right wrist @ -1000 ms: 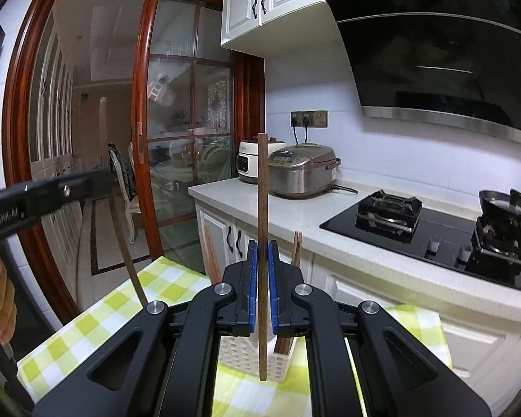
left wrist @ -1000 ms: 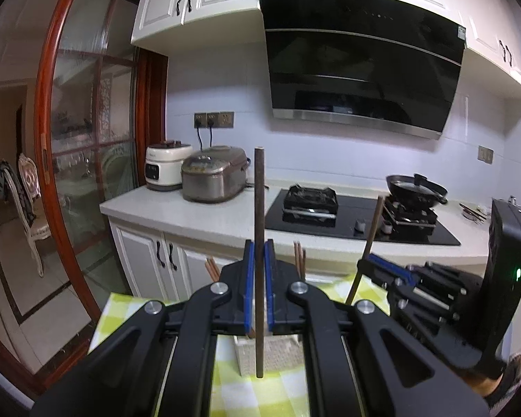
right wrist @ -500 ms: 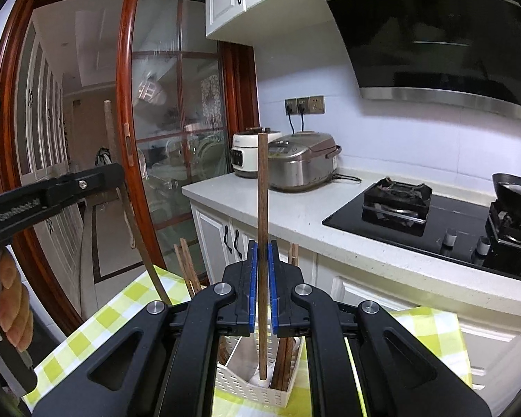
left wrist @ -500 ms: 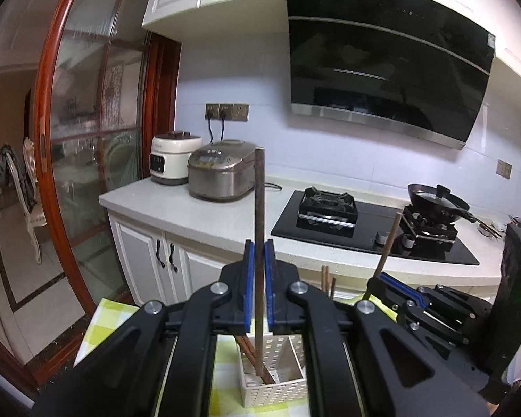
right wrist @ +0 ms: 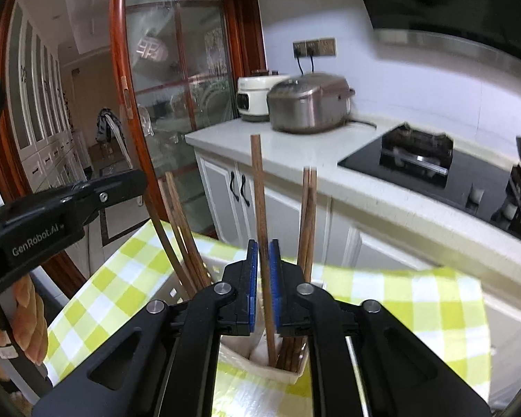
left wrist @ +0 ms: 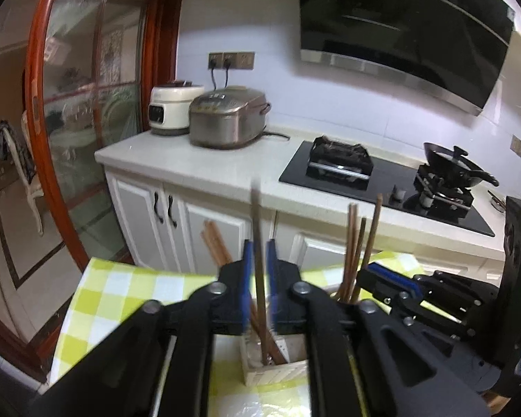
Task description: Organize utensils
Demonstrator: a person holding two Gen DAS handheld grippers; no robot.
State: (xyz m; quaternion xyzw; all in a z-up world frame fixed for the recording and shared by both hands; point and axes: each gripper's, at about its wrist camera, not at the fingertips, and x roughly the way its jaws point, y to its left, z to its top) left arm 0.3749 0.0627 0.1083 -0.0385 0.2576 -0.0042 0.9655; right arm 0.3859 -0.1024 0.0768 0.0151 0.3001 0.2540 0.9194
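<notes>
My left gripper [left wrist: 259, 247] hangs over a white slotted basket [left wrist: 278, 371]. Its jaws are opening, and a brown chopstick [left wrist: 255, 215] stands free between the blue pads with its lower end in the basket. My right gripper [right wrist: 263, 244] is also over the basket [right wrist: 260, 368], jaws opening. Its own chopstick [right wrist: 257, 180] stands loosely between the pads with the tip down inside. Several more chopsticks [right wrist: 177, 229] lean in the basket. The left wrist view shows the right gripper [left wrist: 392, 281] close by on the right.
The basket stands on a yellow-green checked cloth [left wrist: 114, 299]. Behind it runs a white counter [left wrist: 198, 160] with a rice cooker [left wrist: 225, 118], a black hob [left wrist: 382, 184] and a wok [left wrist: 455, 170]. A red-framed glass door [right wrist: 177, 104] is on the left. A hand [right wrist: 24, 319] holds the left gripper.
Both grippers have sunk toward the basket and the chopstick ends have gone down into it. Both pairs of pads, shut on the chopsticks before, now stand apart from them.
</notes>
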